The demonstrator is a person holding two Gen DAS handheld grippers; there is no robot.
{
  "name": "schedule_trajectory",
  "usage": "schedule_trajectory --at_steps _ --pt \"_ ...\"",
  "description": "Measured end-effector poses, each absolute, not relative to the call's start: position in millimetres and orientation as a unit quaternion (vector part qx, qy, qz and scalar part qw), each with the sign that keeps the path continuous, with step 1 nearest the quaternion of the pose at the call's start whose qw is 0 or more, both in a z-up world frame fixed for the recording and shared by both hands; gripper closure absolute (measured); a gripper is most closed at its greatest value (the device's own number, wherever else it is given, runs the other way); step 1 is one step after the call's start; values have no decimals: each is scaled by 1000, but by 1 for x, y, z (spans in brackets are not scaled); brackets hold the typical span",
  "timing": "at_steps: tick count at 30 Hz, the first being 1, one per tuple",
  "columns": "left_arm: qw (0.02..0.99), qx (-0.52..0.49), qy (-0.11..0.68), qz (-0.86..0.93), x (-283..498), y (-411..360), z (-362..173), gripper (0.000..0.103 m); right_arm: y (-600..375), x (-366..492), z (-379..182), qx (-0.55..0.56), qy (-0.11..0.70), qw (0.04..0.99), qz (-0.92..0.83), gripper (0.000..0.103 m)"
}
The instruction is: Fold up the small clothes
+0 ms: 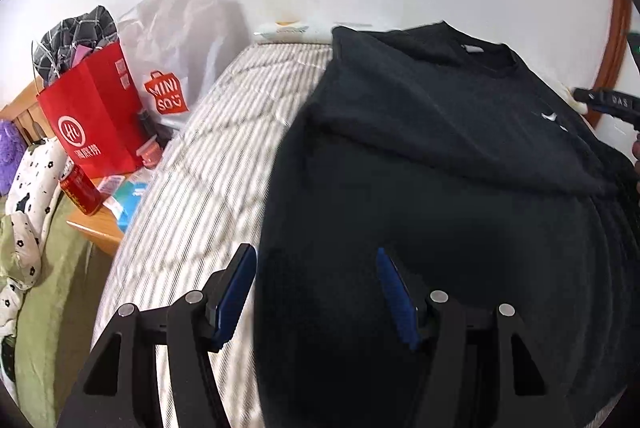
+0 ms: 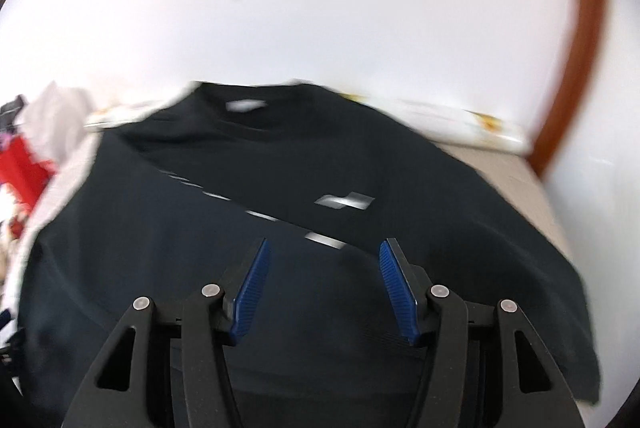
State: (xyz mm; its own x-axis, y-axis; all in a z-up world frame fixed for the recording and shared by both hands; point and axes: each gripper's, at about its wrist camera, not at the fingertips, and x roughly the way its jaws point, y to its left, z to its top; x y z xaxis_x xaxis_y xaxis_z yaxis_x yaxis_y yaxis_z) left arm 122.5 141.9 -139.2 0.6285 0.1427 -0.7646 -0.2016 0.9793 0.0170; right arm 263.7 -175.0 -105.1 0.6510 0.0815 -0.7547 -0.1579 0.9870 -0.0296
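The bed (image 1: 192, 187) has an open striped strip running along the left of the black shirt (image 1: 440, 167); a tool could pass there freely. Left of that strip the way is crowded: a red paper bag (image 1: 92, 119), a white Miniso bag (image 1: 168, 67) and a red can (image 1: 80, 191) stand on a wooden side table (image 1: 96, 232). The wall closes the far side just behind the shirt's collar. In the right wrist view, bare bed (image 2: 532, 195) lies to the shirt's right, bounded by a brown wooden frame (image 2: 580, 67).
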Motion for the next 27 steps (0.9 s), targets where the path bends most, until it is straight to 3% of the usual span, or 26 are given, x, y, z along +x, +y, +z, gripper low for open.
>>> schedule_trajectory --at_steps 7,10,18,20,24,25,27 --pt "897 -49 426 106 158 164 -138 44 -50 310 -113 -67 408 891 188 51" --pt "894 -54 431 107 170 172 -144 51 -4 330 -124 -78 419 878 218 58" --pt "888 -42 448 96 205 179 -155 63 66 388 -151 -70 446 853 263 58" --pt "889 -39 448 89 211 177 -157 73 84 401 -156 -68 445 848 279 58" --pt "895 -21 438 83 223 170 -159 78 107 422 -168 -54 458 836 297 58" --pt "896 -19 436 82 225 169 -158 82 113 430 -174 -49 465 832 298 61" --pt "898 -20 431 81 228 169 -156 93 123 439 -183 -47 474 825 304 85"
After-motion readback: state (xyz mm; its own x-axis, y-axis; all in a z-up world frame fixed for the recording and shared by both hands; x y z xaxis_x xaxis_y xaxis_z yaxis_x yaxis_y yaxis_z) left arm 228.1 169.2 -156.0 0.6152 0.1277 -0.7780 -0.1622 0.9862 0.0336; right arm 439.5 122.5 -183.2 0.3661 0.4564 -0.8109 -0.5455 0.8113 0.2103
